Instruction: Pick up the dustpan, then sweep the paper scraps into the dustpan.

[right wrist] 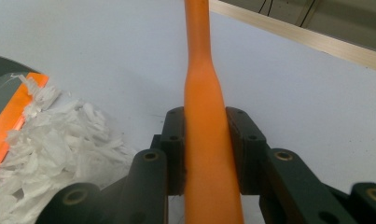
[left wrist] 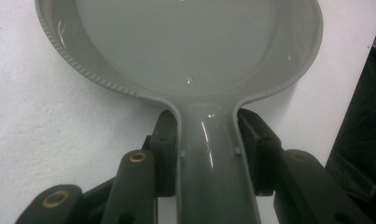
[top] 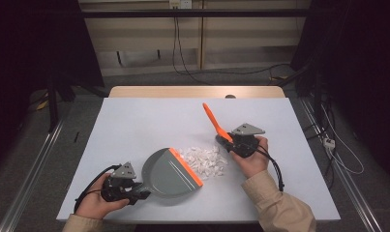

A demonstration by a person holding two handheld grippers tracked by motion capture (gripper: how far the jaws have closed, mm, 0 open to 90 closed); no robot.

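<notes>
A grey dustpan (top: 169, 173) with an orange front lip (top: 187, 167) lies on the white table (top: 134, 125). My left gripper (top: 134, 192) is shut on its handle (left wrist: 212, 163), its black pads (left wrist: 166, 140) pressing both sides. A pile of white paper scraps (top: 205, 161) lies right at the lip. My right gripper (top: 227, 141) is shut on an orange brush (top: 215, 121), whose handle (right wrist: 205, 116) runs between its jaws and points up and away. In the right gripper view the paper scraps (right wrist: 50, 140) lie at the left against the orange lip (right wrist: 13, 126).
A wooden strip (top: 197, 92) runs along the table's far edge. Cables (top: 183, 58) trail over the floor behind. A metal rail (top: 33, 169) runs on the floor at the left, and another rail with a power strip (top: 329, 142) at the right.
</notes>
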